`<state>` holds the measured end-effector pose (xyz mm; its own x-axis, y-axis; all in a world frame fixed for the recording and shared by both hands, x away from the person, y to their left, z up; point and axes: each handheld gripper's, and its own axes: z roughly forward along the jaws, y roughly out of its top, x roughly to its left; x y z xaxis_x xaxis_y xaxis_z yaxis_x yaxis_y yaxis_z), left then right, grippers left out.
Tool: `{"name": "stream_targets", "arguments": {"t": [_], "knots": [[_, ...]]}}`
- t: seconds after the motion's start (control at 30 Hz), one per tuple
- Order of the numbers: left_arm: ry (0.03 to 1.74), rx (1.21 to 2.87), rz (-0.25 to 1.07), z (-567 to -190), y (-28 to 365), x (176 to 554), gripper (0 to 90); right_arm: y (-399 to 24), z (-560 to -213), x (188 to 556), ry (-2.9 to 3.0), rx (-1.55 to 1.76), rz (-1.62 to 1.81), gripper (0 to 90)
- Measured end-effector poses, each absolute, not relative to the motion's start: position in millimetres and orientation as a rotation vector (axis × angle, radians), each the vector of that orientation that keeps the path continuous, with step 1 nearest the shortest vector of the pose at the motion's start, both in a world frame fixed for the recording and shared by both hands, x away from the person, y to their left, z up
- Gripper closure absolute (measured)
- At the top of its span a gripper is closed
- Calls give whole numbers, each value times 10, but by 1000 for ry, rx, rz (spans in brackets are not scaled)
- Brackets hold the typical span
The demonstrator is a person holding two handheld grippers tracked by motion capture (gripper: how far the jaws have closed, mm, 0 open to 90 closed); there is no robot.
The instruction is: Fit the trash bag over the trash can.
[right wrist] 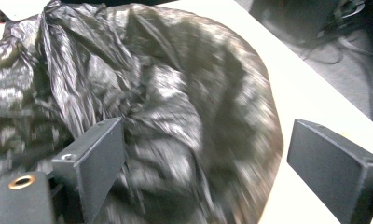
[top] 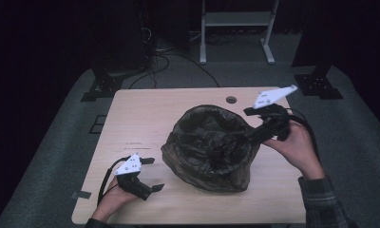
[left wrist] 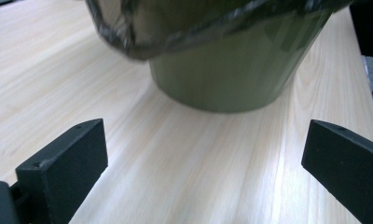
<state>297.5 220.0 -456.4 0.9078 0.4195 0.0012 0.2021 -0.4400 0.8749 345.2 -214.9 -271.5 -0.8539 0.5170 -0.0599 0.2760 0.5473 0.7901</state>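
On the left of the high view, the left tool (top: pixel 150 174) rests low on the bench (top: pixel 140 118) near the front edge, its jaws spread wide with nothing between them, pointing toward the bin. In the left gripper view the olive-green waste bin (left wrist: pixel 231 74) stands just ahead on the pale wood, its base flat and its wall tapering outward as it rises. It looks like thin rigid plastic: probably light, stiff enough to push or steady by the wall, and likely to slide on the smooth bench if nudged.

In the middle of the bench the black bin liner (top: pixel 207 142) is draped over the bin, its edge folded down over the rim and hanging as a loose skirt. It is thin, crinkled, glossy film: soft, nearly weightless, slippery, and easy to tear if pinched hard. I judge the best hold to be a gathered fold at the rim, not the taut flat sheet.

To the right, the right tool (top: pixel 233 142) reaches into the liner's mouth from the far right side. In the right gripper view its jaws stand wide and no film is pinched between them.

That view is blurred, so the folds are hard to read. The liner hides the bin's inside and most of its wall, and whether the film reaches the bottom cannot be told.
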Motion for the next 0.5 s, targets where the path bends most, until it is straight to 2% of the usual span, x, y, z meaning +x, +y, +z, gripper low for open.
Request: {"name": "stream_targets", "arguments": {"t": [0.2, 0.5], "knots": [[488, 2107, 300, -4626, 2290, 2930, 0, -2690, -2927, 3230, 2388, 742, 1313, 99], [541, 2225, 335, -4752, 2351, 2889, 0, -3161, -3625, 3032, 2349, 851, 1305, 99]]}}
